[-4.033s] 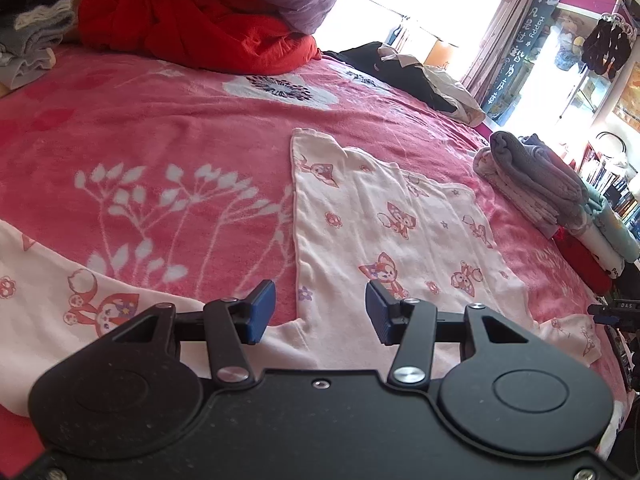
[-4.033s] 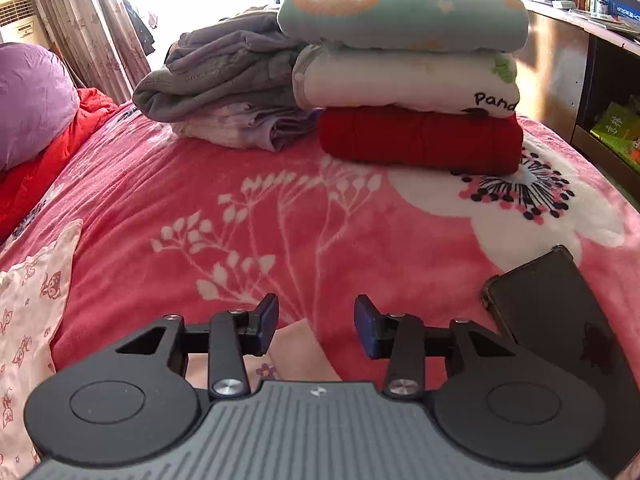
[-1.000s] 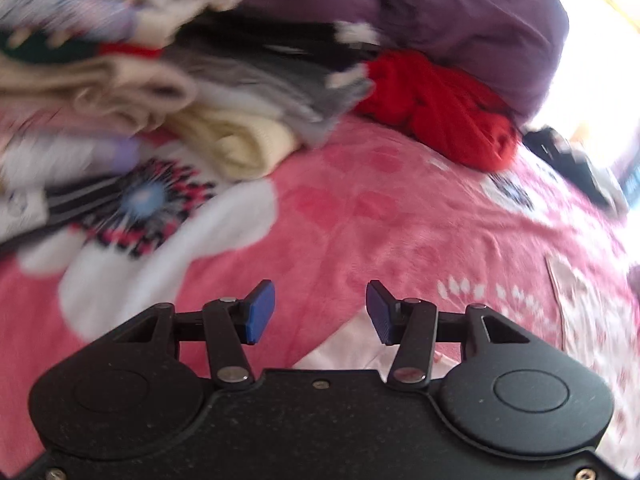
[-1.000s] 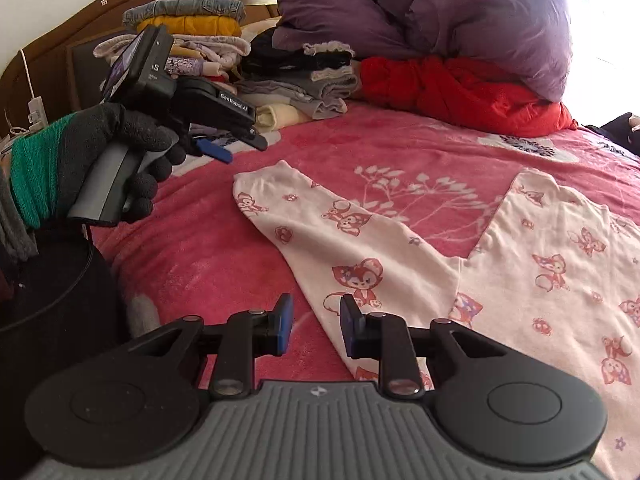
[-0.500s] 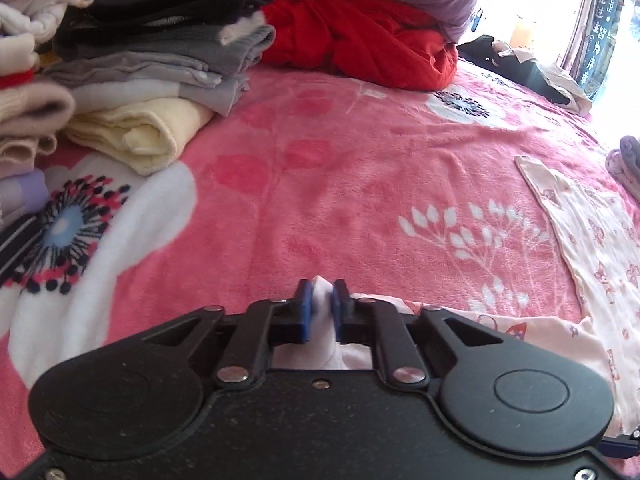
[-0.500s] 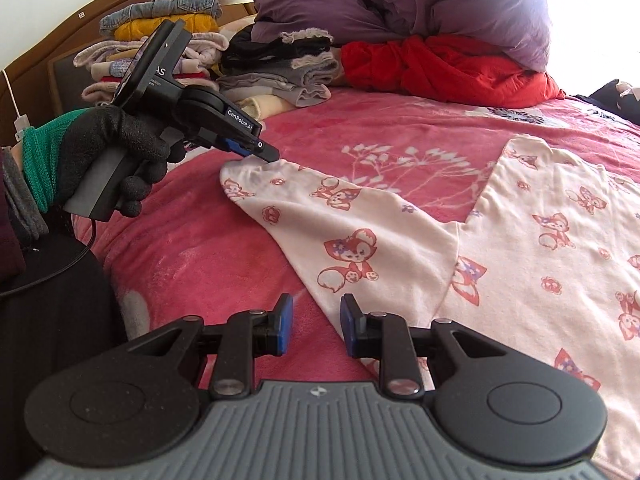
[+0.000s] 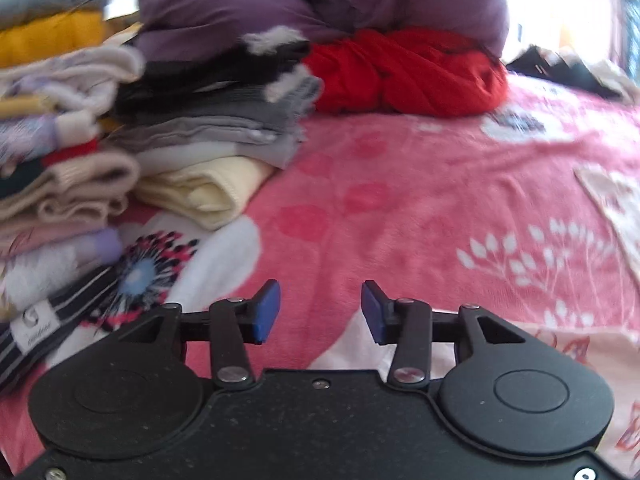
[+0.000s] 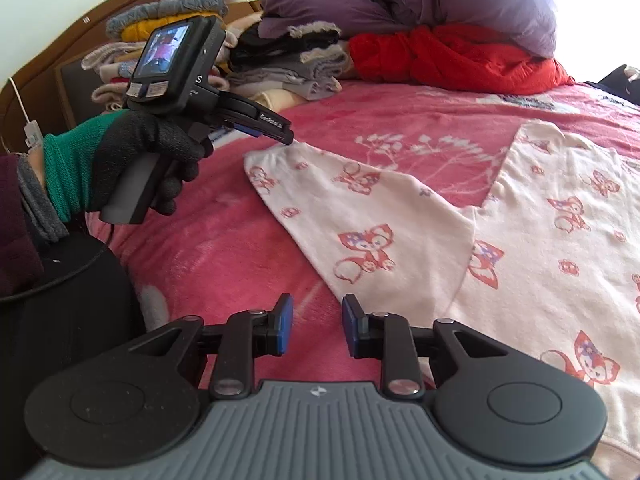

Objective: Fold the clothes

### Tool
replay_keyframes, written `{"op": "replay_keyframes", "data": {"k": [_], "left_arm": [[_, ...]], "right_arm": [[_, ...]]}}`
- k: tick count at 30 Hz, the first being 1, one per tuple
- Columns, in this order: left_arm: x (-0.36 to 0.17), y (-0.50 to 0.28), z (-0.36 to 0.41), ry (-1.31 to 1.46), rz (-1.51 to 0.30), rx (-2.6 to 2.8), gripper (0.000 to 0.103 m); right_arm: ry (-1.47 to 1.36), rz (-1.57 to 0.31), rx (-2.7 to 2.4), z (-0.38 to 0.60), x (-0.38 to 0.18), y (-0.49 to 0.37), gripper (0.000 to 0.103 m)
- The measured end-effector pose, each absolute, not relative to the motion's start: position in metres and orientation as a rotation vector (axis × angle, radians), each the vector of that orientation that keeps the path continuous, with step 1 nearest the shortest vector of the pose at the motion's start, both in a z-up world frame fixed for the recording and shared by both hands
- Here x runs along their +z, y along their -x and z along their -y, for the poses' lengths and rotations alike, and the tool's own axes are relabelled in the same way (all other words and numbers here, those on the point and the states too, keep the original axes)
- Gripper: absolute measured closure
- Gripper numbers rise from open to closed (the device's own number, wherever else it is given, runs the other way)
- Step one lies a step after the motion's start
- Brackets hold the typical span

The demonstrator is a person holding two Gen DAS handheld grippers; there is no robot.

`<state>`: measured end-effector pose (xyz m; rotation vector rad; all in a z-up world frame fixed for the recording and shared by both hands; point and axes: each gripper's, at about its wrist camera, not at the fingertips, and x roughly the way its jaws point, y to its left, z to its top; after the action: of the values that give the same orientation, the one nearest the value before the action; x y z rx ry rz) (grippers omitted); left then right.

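Observation:
A cream top printed with red foxes (image 8: 560,240) lies flat on the pink blanket, its sleeve (image 8: 360,216) stretched out to the left. My left gripper (image 8: 272,132), held by a gloved hand (image 8: 132,152), hovers at the sleeve's end. In the left wrist view the left gripper (image 7: 320,312) has its jaws opening, and the cuff (image 7: 352,344) lies loose just below them, with the pads off it. My right gripper (image 8: 316,324) stands open over the blanket beside the sleeve's lower edge, holding nothing.
Stacks of folded clothes (image 7: 60,168) stand at the left by the wooden headboard (image 8: 76,44). A purple duvet (image 8: 440,0) and a bundled red cloth (image 8: 452,60) lie at the back. Dark clothes (image 7: 560,68) lie far right. The pink floral blanket (image 7: 400,200) covers the bed.
Half a second ago my left gripper was shut on the sleeve cuff; it has since let go and its jaws stand apart. The right gripper has hardly moved.

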<state>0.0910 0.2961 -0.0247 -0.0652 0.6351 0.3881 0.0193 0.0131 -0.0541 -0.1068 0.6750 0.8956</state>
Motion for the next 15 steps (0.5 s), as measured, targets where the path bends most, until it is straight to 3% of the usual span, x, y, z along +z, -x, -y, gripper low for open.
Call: {"op": "replay_keyframes", "data": {"k": [6,9,11,12,13,14,15], "left_arm": [[-0.013,-0.069,-0.312,0.415,-0.562,0.190,0.061],[-0.037,-0.084,-0.315,0.535,-0.713,0.182,0.061],[-0.045,-0.087,-0.323,0.607,-0.735,0.229,0.076],[-0.042,-0.081,-0.330,0.668,-0.693,0.252,0.075],[-0.037,-0.073,-0.333,0.693,-0.633,0.301,0.068],[-0.032,-0.067,-0.335,0.688,-0.595,0.349,0.052],[-0.028,-0.063,-0.337,0.682,-0.577,0.374,0.052]], "right_arm": [[0.113,-0.623,0.806,-0.019,-0.052,-0.022,0.070],[0.090,-0.691,0.831,-0.020,-0.059,-0.030,0.068],[0.085,-0.710,0.875,-0.018,-0.055,-0.028,0.068],[0.084,-0.713,0.897,-0.015,-0.052,-0.026,0.069],[0.078,-0.709,0.909,-0.012,-0.048,-0.024,0.069],[0.072,-0.707,0.912,-0.007,-0.045,-0.022,0.069],[0.064,-0.708,0.915,-0.002,-0.042,-0.021,0.069]]}}
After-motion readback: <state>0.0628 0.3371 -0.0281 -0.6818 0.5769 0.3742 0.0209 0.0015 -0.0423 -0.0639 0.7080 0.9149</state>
